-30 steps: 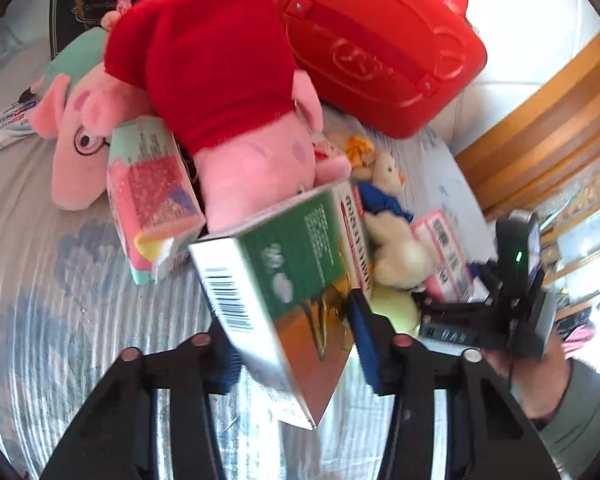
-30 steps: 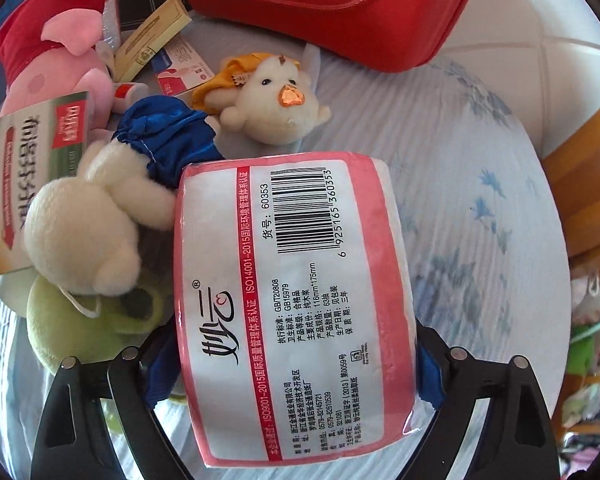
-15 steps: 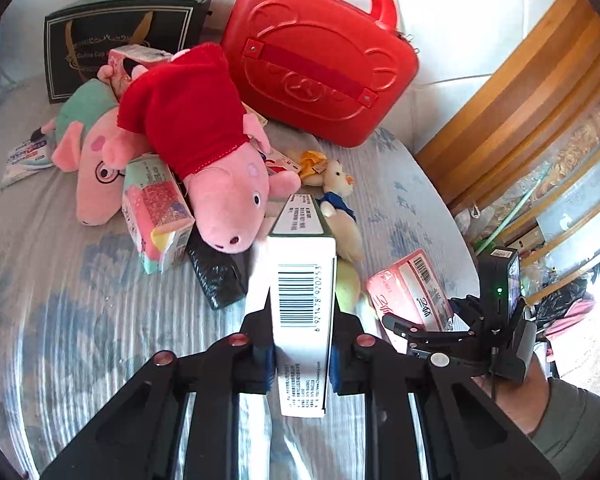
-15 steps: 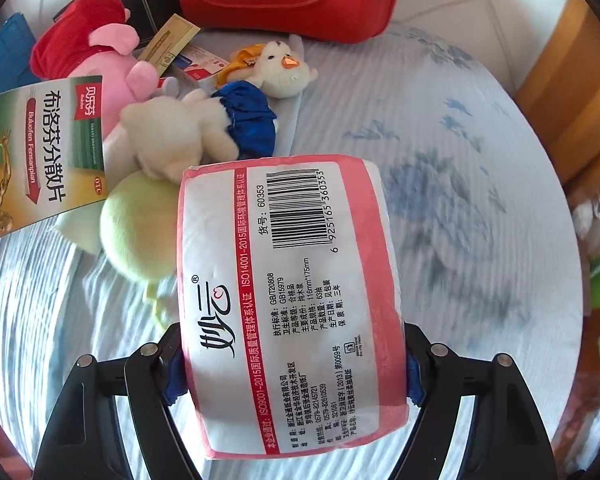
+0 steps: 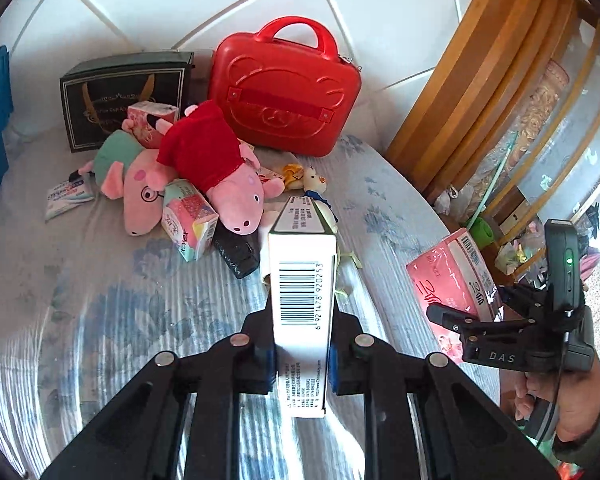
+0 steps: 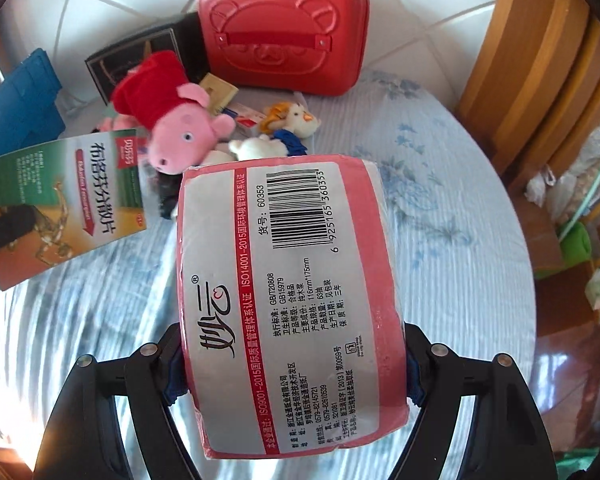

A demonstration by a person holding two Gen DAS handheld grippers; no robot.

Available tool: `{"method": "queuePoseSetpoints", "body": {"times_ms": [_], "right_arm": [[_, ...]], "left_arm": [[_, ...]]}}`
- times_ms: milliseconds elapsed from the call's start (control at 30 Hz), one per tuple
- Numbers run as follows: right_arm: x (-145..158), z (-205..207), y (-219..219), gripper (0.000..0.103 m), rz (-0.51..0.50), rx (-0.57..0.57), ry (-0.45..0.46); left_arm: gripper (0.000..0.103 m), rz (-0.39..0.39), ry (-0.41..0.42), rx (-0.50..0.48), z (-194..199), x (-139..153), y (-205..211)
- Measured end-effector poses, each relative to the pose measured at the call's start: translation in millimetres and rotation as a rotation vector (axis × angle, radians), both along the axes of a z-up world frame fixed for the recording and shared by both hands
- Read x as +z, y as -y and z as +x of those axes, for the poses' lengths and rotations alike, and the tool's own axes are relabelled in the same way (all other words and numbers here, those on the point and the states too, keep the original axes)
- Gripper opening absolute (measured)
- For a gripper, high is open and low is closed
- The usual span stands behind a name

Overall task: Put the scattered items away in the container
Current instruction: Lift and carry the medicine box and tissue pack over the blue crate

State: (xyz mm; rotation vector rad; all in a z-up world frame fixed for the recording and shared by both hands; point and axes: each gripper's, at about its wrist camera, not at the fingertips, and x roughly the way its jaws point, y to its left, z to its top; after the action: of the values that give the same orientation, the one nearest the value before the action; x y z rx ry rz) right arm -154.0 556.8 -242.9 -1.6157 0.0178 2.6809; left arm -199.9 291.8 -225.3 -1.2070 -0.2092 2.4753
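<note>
Gripping a narrow medicine box (image 5: 302,300) by its thin sides, the left gripper (image 5: 300,354) is clamped as tight as it goes, low centre of its view. The right gripper (image 6: 292,364) squeezes a pink tissue pack (image 6: 288,304) across its width; its jaws have just been closing, and the soft pack fills the gap between them. Both loads hang above the blue-patterned cloth (image 5: 100,320).

Which container is meant I cannot tell: a red case (image 5: 286,88) stands shut at the upper centre, and a dark gift bag (image 5: 120,96) stands to its left with a small pink box (image 5: 152,114) at its mouth.

Risks, as I judge them: the box is tall and held low down, so a quick swing could lever it out of the pads. The pack is slick film over soft paper and could slide or bulge free. If the case is the goal, both grippers are full and none is free to open it.

Between the loads and the back stand two pig plushes (image 5: 216,168), another tissue pack (image 5: 188,224), a black packet (image 5: 238,252) and small plush animals (image 6: 292,120), crowding the direct path.
</note>
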Motion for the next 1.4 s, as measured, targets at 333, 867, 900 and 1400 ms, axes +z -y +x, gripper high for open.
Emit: {"method": "queuePoseSetpoints", "body": {"times_ms": [333,867,900,1400], "right_arm": [[88.9,79.1,76.6,0.079,0.016,-0.032,-0.110],[143.9,129.2,174.0,0.079,0.038,-0.136,-0.218],[145.2,131.1,177.8,0.079,0.032,-0.141,-0.222],[156.9,124.5,193.2,0.080,0.013,-0.049,-0.308]], "left_arm": [[0.018,-0.117,-0.152,-0.037,53.1,73.3,47.0],[0.018,-0.147,-0.231,-0.086,86.0,117.9,124.3],[0.018,-0.149,-0.233,-0.088,88.1,118.3,125.9],[0.018,-0.233,-0.277,-0.025,106.3,143.0,131.6]]}}
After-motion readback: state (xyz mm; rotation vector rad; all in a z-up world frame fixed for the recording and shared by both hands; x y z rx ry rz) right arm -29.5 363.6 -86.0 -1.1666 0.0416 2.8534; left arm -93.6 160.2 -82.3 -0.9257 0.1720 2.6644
